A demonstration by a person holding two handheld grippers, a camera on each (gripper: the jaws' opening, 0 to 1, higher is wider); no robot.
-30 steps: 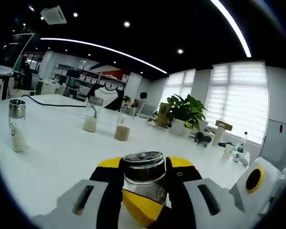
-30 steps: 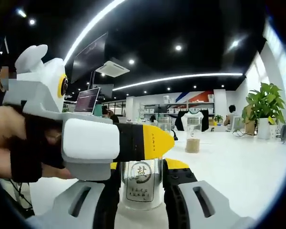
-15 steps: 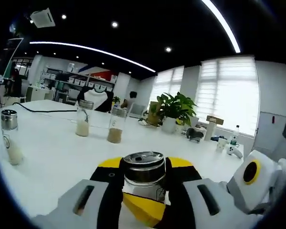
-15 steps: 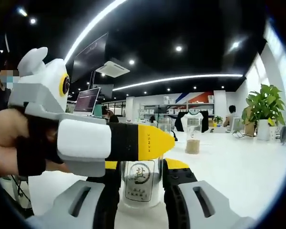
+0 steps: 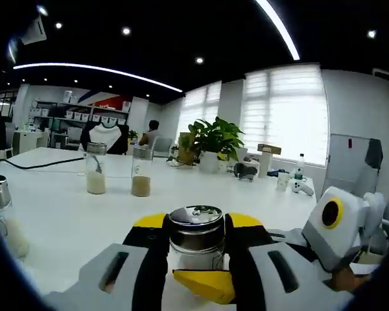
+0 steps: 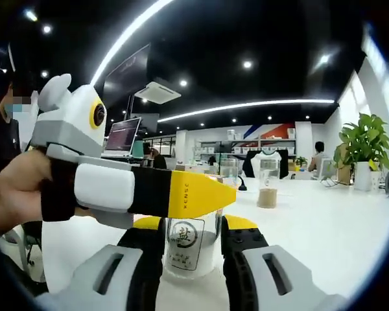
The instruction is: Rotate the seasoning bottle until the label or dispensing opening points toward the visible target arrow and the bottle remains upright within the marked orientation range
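Since a second ago we have swung our left gripper around the seasoning bottle, so the two distant jars now sit further left in the left gripper view and the bottle's label has turned leftward in the right gripper view. We hold the bottle upright on the white table, our left jaws pressed against its metal cap and our right gripper clasping its glass body. A hand grips the left tool.
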